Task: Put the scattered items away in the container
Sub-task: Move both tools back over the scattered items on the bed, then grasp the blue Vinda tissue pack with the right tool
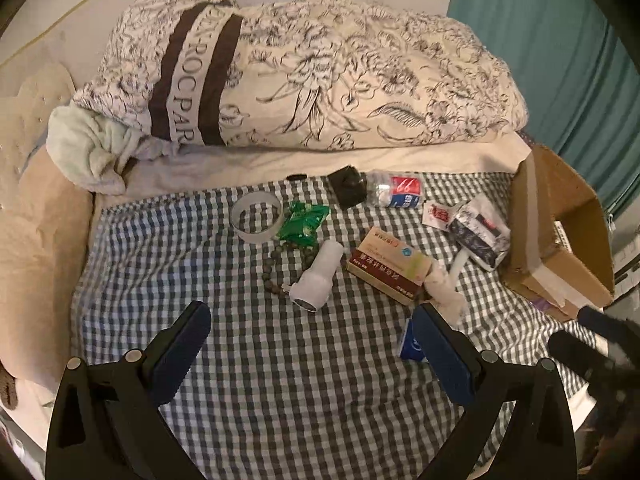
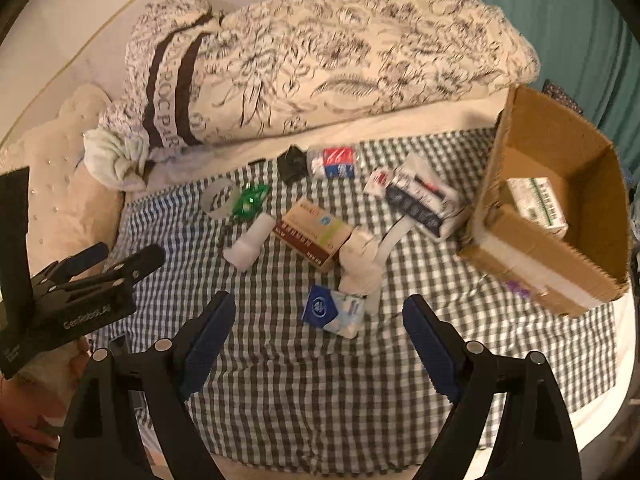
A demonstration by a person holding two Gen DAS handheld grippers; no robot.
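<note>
Hovering above the checked cloth (image 2: pixel 320 400), both grippers tilted downward, jaws apart

The left claw (image 1: pixel 316 340) has two black angular arms, each faced on the inside with a dark blue ribbed pad and pinned by round silver screws. The right claw (image 2: pixel 320 330) is built the same: black arms, blue pads, silver screw heads. Seen from the right wrist, the left tool's black body carries white lettering on its side.
</note>
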